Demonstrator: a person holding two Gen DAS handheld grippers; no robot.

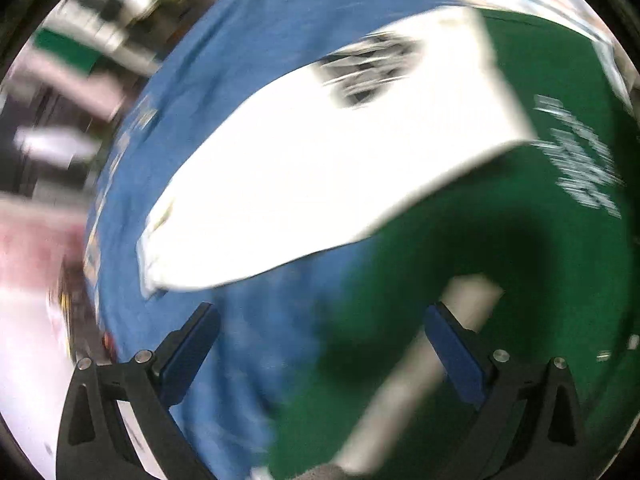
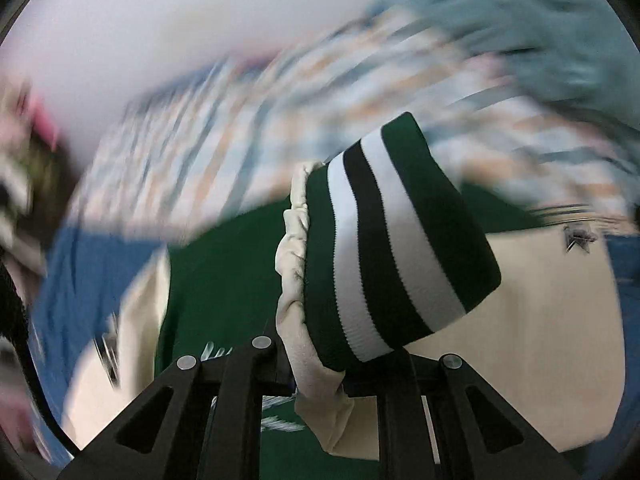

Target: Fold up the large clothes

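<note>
A green jacket (image 1: 520,240) with cream sleeves lies spread on a blue cloth (image 1: 224,120); the left wrist view is blurred by motion. One cream sleeve (image 1: 320,168) with a dark emblem lies across it. My left gripper (image 1: 322,316) hangs above the jacket, open, its blue pads (image 1: 188,354) far apart with nothing between them. In the right wrist view my right gripper (image 2: 320,390) is shut on the other cream sleeve (image 2: 320,412), just behind its green, white and black striped cuff (image 2: 396,240), which sticks up lifted off the jacket body (image 2: 224,272).
A plaid cloth (image 2: 248,120) and a teal garment (image 2: 520,20) lie beyond the jacket, with a pale wall (image 2: 160,20) behind. Blurred clutter (image 1: 80,60) and a pale floor sit past the blue cloth's left edge in the left wrist view.
</note>
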